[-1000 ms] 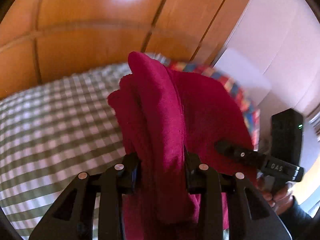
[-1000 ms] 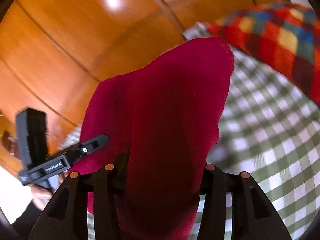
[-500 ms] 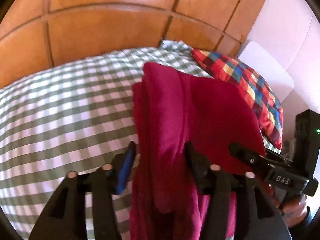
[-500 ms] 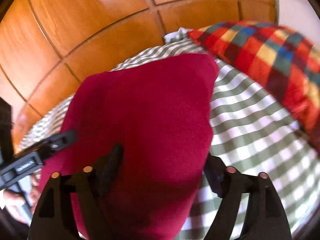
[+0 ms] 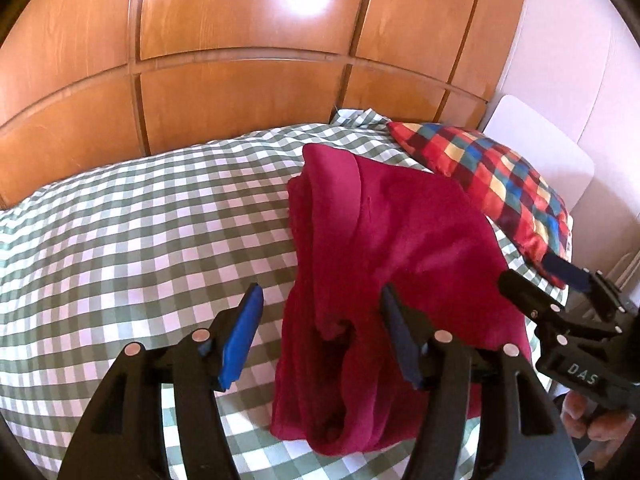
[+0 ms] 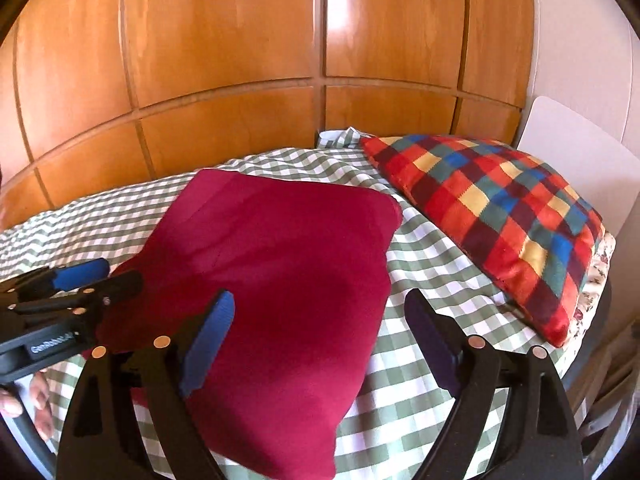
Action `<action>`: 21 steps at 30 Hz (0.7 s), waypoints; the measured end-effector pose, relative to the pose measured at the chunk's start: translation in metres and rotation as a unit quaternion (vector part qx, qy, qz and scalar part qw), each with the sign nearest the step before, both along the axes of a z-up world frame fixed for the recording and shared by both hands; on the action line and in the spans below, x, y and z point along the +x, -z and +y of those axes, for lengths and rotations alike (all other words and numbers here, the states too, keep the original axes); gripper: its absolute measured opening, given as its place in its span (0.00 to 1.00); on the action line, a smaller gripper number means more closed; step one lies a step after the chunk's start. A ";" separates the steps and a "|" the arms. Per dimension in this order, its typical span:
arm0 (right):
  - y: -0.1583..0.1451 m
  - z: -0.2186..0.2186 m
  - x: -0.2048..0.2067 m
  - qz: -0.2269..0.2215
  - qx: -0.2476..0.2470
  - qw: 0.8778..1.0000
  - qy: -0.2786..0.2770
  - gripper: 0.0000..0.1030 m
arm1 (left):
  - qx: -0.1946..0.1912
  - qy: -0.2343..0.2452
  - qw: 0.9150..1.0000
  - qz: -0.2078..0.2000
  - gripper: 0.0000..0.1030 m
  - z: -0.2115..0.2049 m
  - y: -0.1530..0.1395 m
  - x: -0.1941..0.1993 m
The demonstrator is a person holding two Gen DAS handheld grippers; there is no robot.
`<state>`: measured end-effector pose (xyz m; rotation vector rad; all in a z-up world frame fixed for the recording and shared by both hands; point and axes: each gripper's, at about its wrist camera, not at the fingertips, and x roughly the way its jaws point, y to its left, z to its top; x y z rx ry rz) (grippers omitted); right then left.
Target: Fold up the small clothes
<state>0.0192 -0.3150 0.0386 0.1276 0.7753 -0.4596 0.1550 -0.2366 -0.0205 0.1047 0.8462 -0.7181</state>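
Observation:
A folded crimson garment [image 5: 400, 264] lies on the green-and-white checked bed cover [image 5: 140, 232]. In the right wrist view the garment [image 6: 280, 280] lies flat as a rough rectangle. My left gripper [image 5: 320, 328] is open, its blue-padded jaws standing either side of the garment's near folded edge, not clamping it. My right gripper [image 6: 320, 328] is open above the garment's near right part, holding nothing. Each gripper shows in the other's view: the right gripper [image 5: 560, 284] at the garment's right edge, the left gripper [image 6: 104, 276] at its left edge.
A multicoloured checked pillow [image 6: 500, 220] lies right of the garment on the bed. A wooden panelled headboard [image 6: 280, 80] rises behind. A white board [image 6: 580, 160] leans at the far right. The bed's edge drops off at the lower right.
Both grippers were shut on the garment, holding it up; they lowered it onto the bed, opened and let go. The garment now lies flat.

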 end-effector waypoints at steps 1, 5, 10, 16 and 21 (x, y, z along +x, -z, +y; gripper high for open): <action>0.000 0.002 0.000 0.001 -0.002 1.000 -0.002 0.83 | 0.002 0.000 1.000 -0.002 0.59 0.000 0.000 -0.001; 0.002 0.005 0.001 0.002 -0.005 1.000 -0.005 0.83 | 0.009 -0.001 1.000 0.001 0.59 -0.002 0.003 0.000; 0.009 0.002 0.007 0.009 0.003 1.000 0.001 0.83 | 0.020 -0.001 1.000 0.006 0.59 -0.011 0.012 0.005; 0.037 -0.006 0.022 0.039 0.023 0.999 0.011 0.82 | 0.024 0.001 1.000 0.018 0.62 -0.018 0.024 0.014; 0.058 -0.015 0.029 0.044 0.042 0.998 0.029 0.82 | 0.019 -0.004 0.999 0.041 0.69 -0.022 0.038 0.027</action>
